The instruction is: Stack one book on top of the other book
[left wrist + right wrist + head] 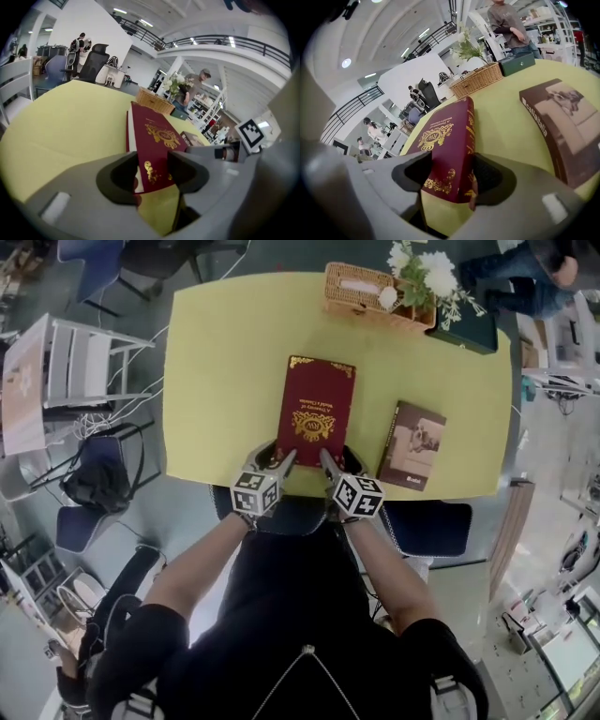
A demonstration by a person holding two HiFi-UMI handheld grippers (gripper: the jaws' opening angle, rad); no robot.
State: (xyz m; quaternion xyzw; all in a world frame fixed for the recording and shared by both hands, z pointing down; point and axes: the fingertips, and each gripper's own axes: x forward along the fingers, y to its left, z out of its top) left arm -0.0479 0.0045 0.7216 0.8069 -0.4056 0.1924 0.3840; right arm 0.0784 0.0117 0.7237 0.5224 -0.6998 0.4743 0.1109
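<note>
Left gripper (pixel 284 461) clamped on red book's (pixel 317 409) near left corner, right gripper (pixel 328 461) on its near right (two holds, likely to keep it level); brown book (pixel 413 444) flat nearby, right, ready to be stacked on.

On the table (pixel 216 352), the small book (pixel 413 445) lies at three o'clock of the large book (pixel 316 411), and the basket (pixel 361 292) stands at one o'clock.

Bright, even indoor light from round white ceiling lamps (pixel 346 62) leaves only soft shadows on the yellow-green tabletop (pixel 216 381). Both gripper views bulge like a fisheye, with black corners. The dark red hardback book (pixel 447 140) looks sharp, the far background perhaps slightly blurred.
</note>
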